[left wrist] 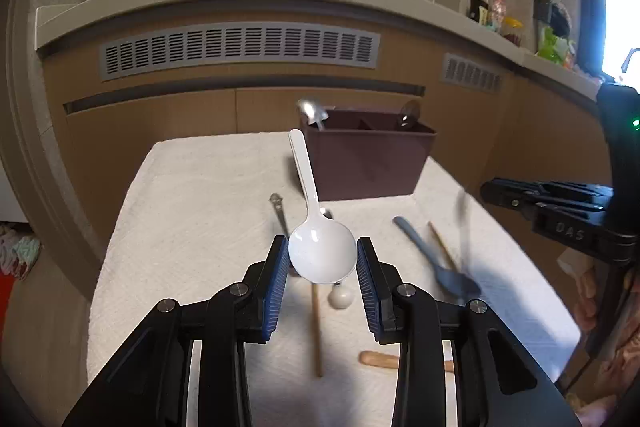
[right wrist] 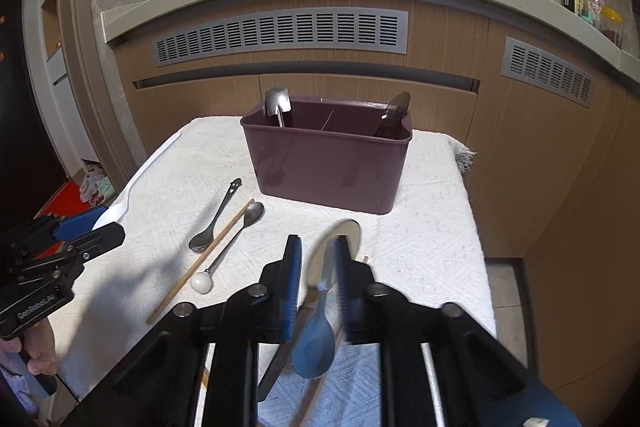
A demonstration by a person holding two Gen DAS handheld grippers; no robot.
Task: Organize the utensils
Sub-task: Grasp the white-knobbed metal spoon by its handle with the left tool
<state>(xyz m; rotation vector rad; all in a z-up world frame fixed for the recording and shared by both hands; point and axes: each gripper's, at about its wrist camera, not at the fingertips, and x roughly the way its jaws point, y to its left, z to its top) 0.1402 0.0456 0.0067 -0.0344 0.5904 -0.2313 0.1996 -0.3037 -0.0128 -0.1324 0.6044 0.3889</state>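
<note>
The left claw (left wrist: 322,255) gripped the white spoon (left wrist: 320,251) by its bowl, clear of the bench (left wrist: 192,211), ready for the brown caddy (left wrist: 372,163); the right claw (right wrist: 318,259) pinched a knife (right wrist: 320,263).

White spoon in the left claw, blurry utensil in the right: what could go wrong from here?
1. The left claw pinches the white spoon by its round bowl, handle sticking out far ahead; it could pivot or slip.
2. The right claw holds a blurred metal utensil close above the blue spoon; it may snag it.
3. The bin already holds two utensils; the long handle could catch them.
</note>
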